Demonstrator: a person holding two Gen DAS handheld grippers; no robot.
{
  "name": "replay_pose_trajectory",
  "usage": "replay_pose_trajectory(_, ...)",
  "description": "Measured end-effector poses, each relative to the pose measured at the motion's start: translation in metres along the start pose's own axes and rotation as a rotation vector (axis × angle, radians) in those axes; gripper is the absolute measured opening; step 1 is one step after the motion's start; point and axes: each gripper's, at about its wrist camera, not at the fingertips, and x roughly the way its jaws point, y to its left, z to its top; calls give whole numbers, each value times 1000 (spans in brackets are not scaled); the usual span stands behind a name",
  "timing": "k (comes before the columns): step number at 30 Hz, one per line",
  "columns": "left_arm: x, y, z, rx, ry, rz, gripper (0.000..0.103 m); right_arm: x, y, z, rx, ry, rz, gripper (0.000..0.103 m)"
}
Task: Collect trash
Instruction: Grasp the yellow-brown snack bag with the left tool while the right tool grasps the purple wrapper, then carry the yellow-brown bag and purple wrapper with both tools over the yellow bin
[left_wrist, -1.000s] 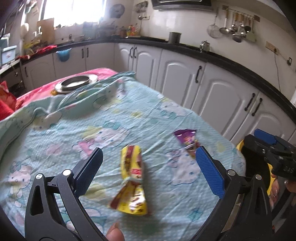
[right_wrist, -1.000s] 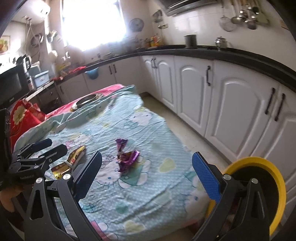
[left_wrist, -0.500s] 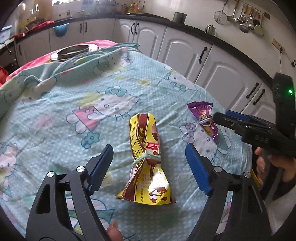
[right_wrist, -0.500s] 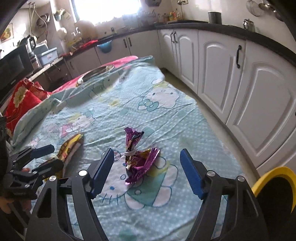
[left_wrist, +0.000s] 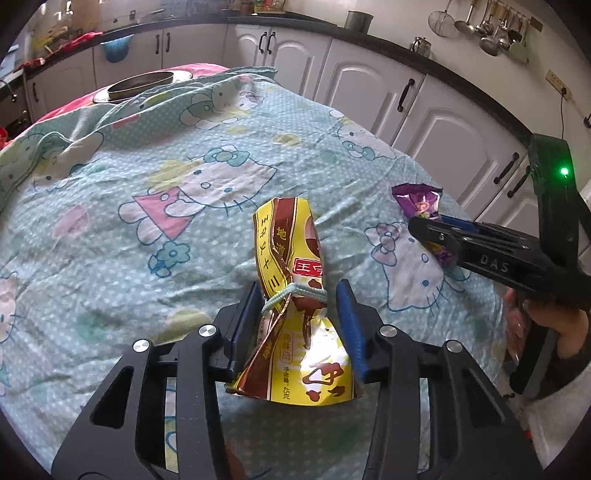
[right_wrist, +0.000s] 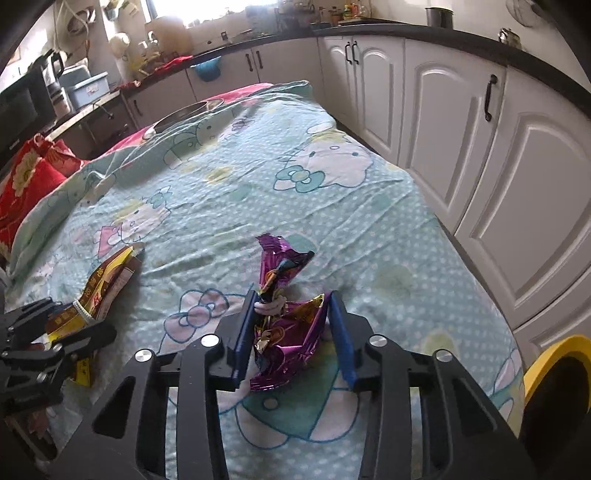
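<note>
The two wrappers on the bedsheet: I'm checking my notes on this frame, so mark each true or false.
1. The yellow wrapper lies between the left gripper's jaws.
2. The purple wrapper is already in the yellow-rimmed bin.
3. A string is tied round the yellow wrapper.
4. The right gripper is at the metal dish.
1. True: the yellow wrapper lies between the jaws of the left gripper, which have just been closing.
2. False: the purple wrapper is on the bedsheet, between the right gripper jaws; the yellow-rimmed bin stands beside the bed.
3. True: a pale string cinches its middle.
4. False: the metal dish is at the far end.
</note>
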Motion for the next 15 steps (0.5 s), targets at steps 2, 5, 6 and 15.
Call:
replay_pose_trajectory(2,-1,0,1,-1,-1,-3,34,-4,0,-4,8,-6,-2,35)
replay_pose_trajectory(5,-2,0,0,-6,-3,-14,34,-11,1,-11,22,-13,-2,34)
replay_pose_trajectory(6,-4,-1,-1,-5,-5,-18,34,-14,1,-13,26,-16,-1,34)
replay_pose_trajectory(15,-21,-20,0,22,-44,-44,34,-43,1,-39,60,-50,25,33)
